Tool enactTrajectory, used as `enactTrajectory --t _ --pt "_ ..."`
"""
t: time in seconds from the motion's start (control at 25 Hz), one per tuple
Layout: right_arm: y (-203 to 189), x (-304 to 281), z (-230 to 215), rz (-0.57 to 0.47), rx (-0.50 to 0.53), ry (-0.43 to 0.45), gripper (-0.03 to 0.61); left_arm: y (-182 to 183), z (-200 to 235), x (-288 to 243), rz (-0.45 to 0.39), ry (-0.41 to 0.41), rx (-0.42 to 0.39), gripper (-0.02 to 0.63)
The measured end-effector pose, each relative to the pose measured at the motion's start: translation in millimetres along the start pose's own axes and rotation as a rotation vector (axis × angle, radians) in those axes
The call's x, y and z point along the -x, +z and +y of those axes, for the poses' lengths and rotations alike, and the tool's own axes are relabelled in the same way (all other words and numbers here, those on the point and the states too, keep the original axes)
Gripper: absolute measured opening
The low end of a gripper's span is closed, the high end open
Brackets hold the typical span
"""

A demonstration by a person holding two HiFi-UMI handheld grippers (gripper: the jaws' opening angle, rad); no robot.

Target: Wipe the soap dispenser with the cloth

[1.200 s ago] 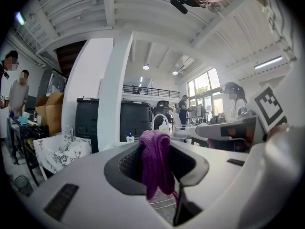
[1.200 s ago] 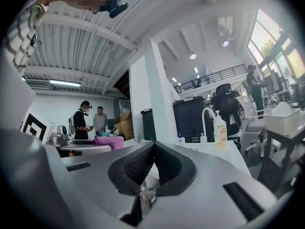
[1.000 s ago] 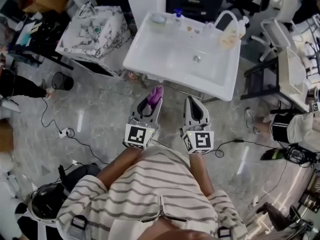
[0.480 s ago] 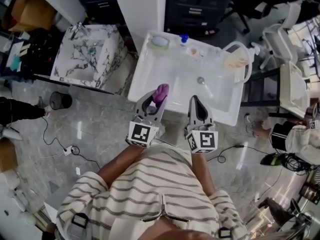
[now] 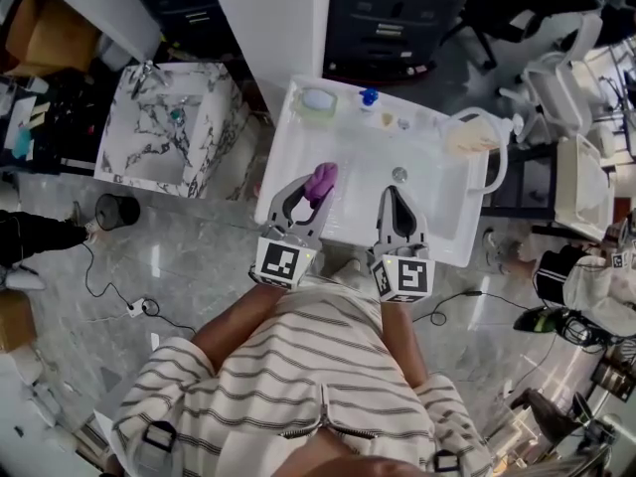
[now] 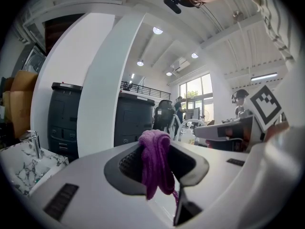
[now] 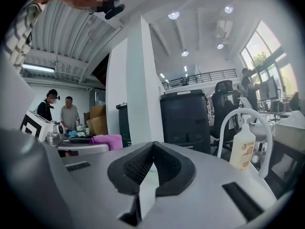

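The soap dispenser point(image 5: 469, 135), a white pump bottle with an orange label, stands at the far right corner of the white sink point(image 5: 290, 145), beside a curved white faucet point(image 5: 500, 163). In the right gripper view the soap dispenser point(image 7: 243, 146) stands to the right, ahead of the jaws. My left gripper point(image 5: 310, 195) is shut on a purple cloth point(image 5: 322, 177) over the sink's near left part. The cloth point(image 6: 155, 165) hangs from the left gripper point(image 6: 157, 151), bunched between its pads. My right gripper point(image 5: 395, 191) is shut and empty over the sink's near edge, as the right gripper point(image 7: 153, 147) view also shows.
A small blue-capped bottle point(image 5: 369, 96) and a round dish point(image 5: 318, 100) sit on the sink's back ledge. A marble basin point(image 5: 164, 117) stands to the left, a white pillar point(image 5: 268, 18) and dark cabinet point(image 5: 388, 18) behind. Cables point(image 5: 129, 306) lie on the floor. Two people point(image 7: 69, 111) stand far off.
Both grippers have moved forward together, from over the floor to over the sink's near edge. The purple cloth stays held in the left one.
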State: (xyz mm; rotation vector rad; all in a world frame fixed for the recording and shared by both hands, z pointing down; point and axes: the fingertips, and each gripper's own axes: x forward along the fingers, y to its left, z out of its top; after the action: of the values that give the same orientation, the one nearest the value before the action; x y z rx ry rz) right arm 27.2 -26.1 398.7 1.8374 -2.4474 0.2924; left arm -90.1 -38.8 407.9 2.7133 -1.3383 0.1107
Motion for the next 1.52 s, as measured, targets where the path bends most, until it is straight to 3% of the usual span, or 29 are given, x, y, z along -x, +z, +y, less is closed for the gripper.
enactTrajectory --t 0.44,0.88,1.52 --pt "-18 -36 -22 0.026 -0.012 0.073 0.008 -12 6 -38 0.017 0.074 0.019 0.129" --pt "-43 -95 -52 0.063 -0.018 0.122 0.009 -35 16 -89 0.067 0.088 0.013 0.129" --pt "-82 -173 -79 0.102 0.017 0.131 0.028 -64 34 -126 0.098 0.132 0.035 0.129"
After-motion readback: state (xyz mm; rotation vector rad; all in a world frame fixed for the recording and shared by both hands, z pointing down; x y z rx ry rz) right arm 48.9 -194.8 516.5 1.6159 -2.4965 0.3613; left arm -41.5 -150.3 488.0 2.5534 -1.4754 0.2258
